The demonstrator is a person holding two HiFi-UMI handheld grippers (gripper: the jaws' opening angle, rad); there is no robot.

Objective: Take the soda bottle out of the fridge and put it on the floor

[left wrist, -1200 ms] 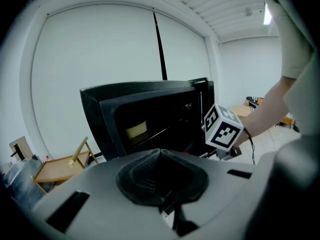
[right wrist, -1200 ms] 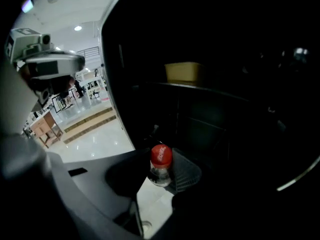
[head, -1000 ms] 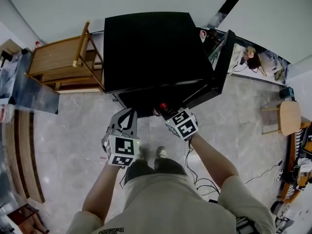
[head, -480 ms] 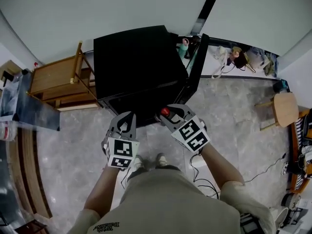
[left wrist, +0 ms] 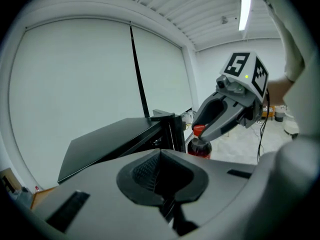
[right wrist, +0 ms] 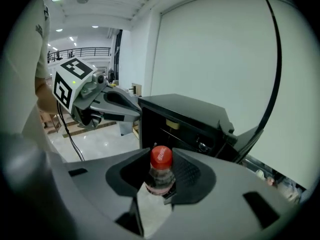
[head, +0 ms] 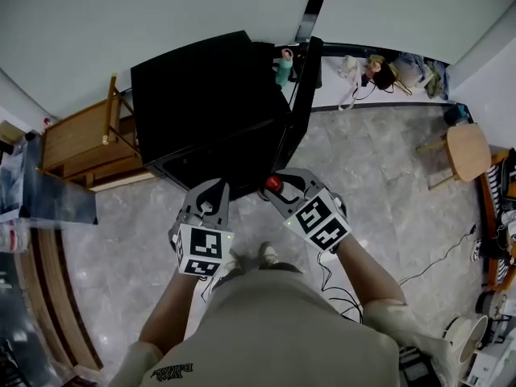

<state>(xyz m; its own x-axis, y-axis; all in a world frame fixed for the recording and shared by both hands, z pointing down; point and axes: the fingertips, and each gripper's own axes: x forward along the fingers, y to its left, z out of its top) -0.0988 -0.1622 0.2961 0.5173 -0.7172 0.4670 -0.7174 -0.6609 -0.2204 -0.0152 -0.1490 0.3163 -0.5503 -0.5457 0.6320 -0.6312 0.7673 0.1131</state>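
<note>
Soda bottle [right wrist: 160, 170] in right tongs [head: 278, 190], farther from fridge [head: 210, 103] than before.

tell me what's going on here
A person stands at an open black fridge with a claw in each hand. The right claw is shut on a red-capped soda bottle, held just outside the fridge and not yet on the floor. The left claw is shut and empty.
</note>
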